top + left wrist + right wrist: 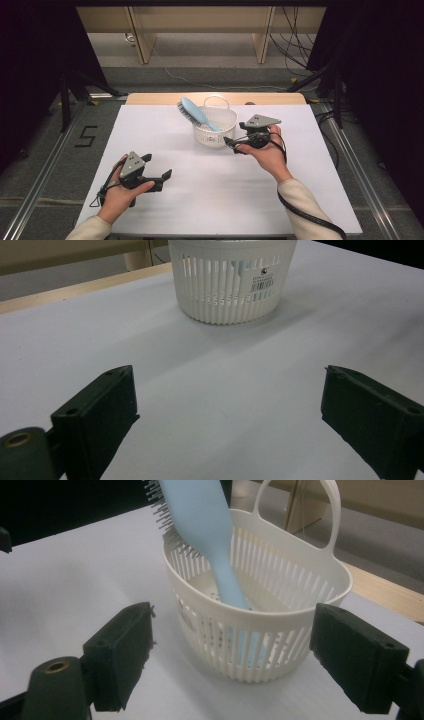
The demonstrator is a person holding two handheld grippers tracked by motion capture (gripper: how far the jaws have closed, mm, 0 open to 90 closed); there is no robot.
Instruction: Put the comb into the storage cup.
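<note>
White bench point(200, 200) is sitting before dark curtains. I am holding the right gripper point(234, 145) wide, empty, at the basket's point(215, 131) 4 o'clock; the blue hairbrush point(198, 114) is leaning handle-down inside. Left gripper point(159, 180) is waiting wide, well clear.

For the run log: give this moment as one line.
hairbrush: handle down in basket, head leaning over rim | right gripper: open, at basket | left gripper: open, apart | table

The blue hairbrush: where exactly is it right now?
In the high view the blue hairbrush stands handle-down in the white basket at the table's far middle, head leaning over the rim, left of the right gripper.
</note>
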